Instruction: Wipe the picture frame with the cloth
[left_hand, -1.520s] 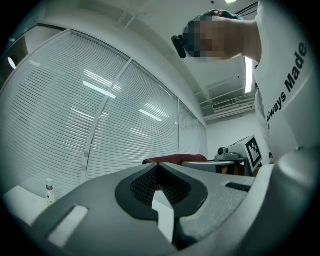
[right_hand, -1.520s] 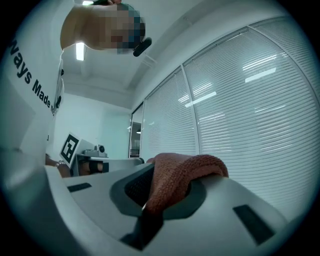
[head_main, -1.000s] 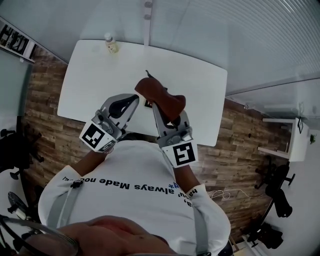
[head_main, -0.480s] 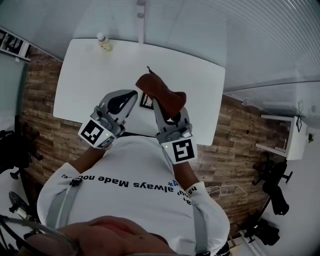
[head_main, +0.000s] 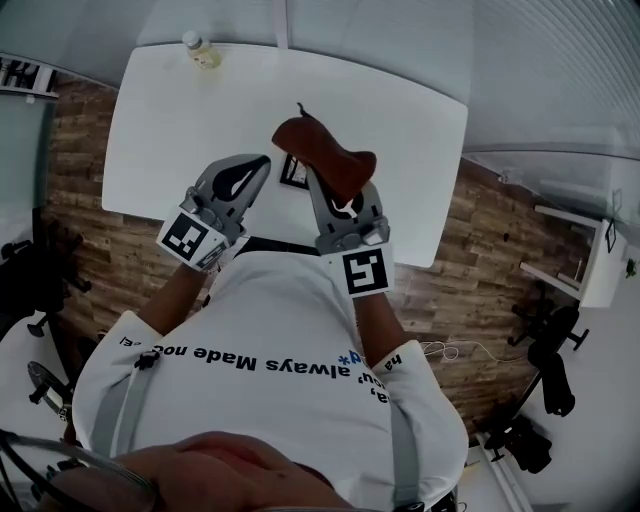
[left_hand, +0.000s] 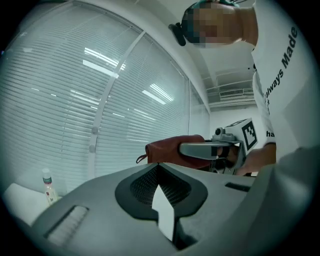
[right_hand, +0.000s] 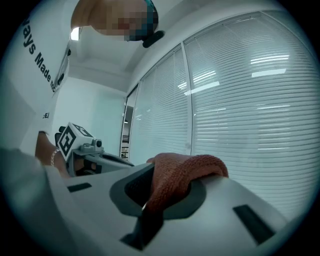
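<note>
Head view: our right gripper (head_main: 330, 190) pinches the rust-brown woolly cloth (head_main: 325, 158). The small black-edged picture frame (head_main: 292, 172) sits just left of it, and the left gripper (head_main: 256, 172) is closed on nothing.

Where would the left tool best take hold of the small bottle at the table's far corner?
Probably the small bottle by its body, below the white cap, coming level from the near side: it stands upright with nothing beside it.

Shirt (head_main: 270, 325): white, short-sleeved, black lettering.
Straps (head_main: 126, 408): grey, over your shoulders.
Left gripper (head_main: 261, 166), right gripper (head_main: 318, 192): grey, black-and-white marker cubes.
</note>
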